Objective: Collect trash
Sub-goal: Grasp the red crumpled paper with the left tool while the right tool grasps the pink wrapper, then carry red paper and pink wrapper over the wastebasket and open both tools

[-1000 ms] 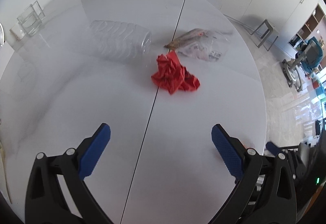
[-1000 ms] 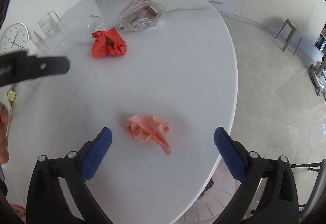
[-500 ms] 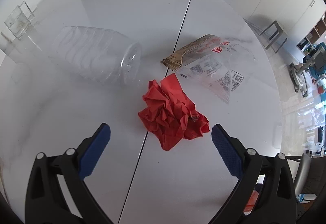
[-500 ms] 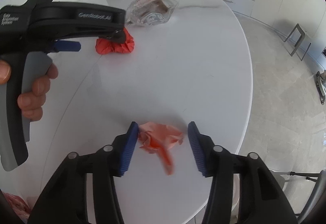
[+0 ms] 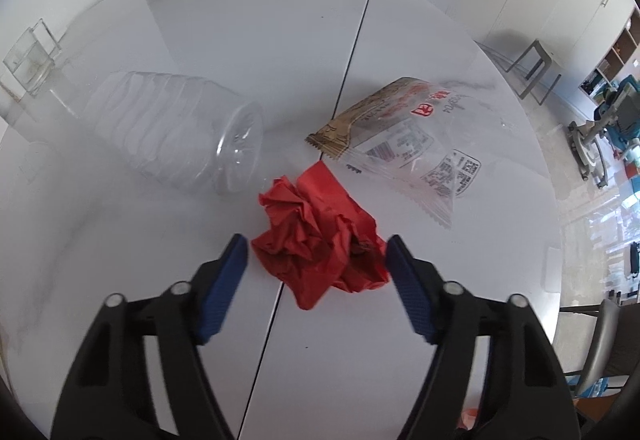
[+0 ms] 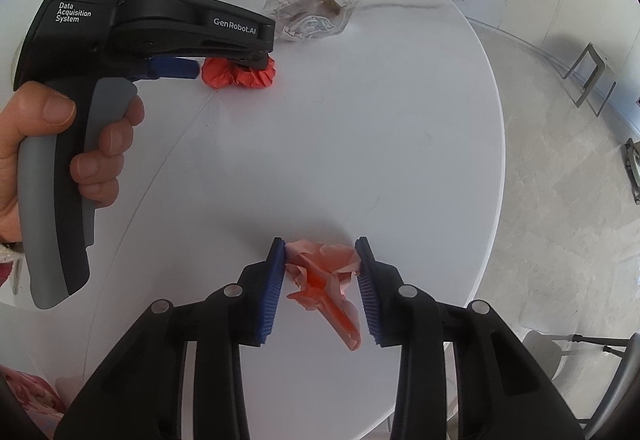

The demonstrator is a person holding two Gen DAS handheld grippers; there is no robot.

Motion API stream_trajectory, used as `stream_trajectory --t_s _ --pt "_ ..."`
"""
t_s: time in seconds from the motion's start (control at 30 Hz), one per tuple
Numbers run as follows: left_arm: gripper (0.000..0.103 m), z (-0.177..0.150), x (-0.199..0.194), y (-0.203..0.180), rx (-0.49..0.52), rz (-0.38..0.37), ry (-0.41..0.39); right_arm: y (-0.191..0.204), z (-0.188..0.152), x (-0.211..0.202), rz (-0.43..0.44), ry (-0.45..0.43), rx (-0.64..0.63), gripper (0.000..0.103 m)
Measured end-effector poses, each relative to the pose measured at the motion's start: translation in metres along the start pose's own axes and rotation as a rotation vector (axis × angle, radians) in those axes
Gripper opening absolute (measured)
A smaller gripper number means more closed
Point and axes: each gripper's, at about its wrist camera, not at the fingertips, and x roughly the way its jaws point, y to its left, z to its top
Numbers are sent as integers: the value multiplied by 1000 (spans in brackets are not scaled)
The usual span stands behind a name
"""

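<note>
I work over the white table (image 5: pixel 260 40); ahead of my left gripper (image 5: pixel 316 256) and to its left lies a clear plastic bottle (image 5: pixel 176 128) on its side, and ahead to its right a transparent snack wrapper (image 5: pixel 404 140), both untouched. The red crumpled paper (image 5: pixel 320 244) sits directly between the blue pads of the left gripper; the jaws are half closed around it, one pad at the edge of the paper on each side, but I cannot tell if they already press it. My right gripper (image 6: pixel 322 274) has its jaws narrow around the pink crumpled paper (image 6: pixel 324 272); both pads touch the wad, and a tail of it hangs toward me; it seems to rest on the table. I judge the step is grasping, two pieces at once; next the left jaws must close fully, then both lift and carry to a bin, which I do not see.
</note>
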Motion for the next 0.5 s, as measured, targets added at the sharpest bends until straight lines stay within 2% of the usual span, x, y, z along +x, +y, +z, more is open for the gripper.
stream_trajectory --t_s 0.2,0.37,0.4,0.5 --pt "43 0 0 1 39 -30 -10 -1 -1 -1 13 -2 18 36" --pt "37 -4 -7 12 44 -85 -18 -1 -1 -1 28 -8 29 36" --pt "32 -4 -8 14 48 -95 -20 -1 -2 -1 28 -9 30 36" --pt "32 -8 -16 18 67 -115 -31 -3 -1 -1 32 -16 31 36"
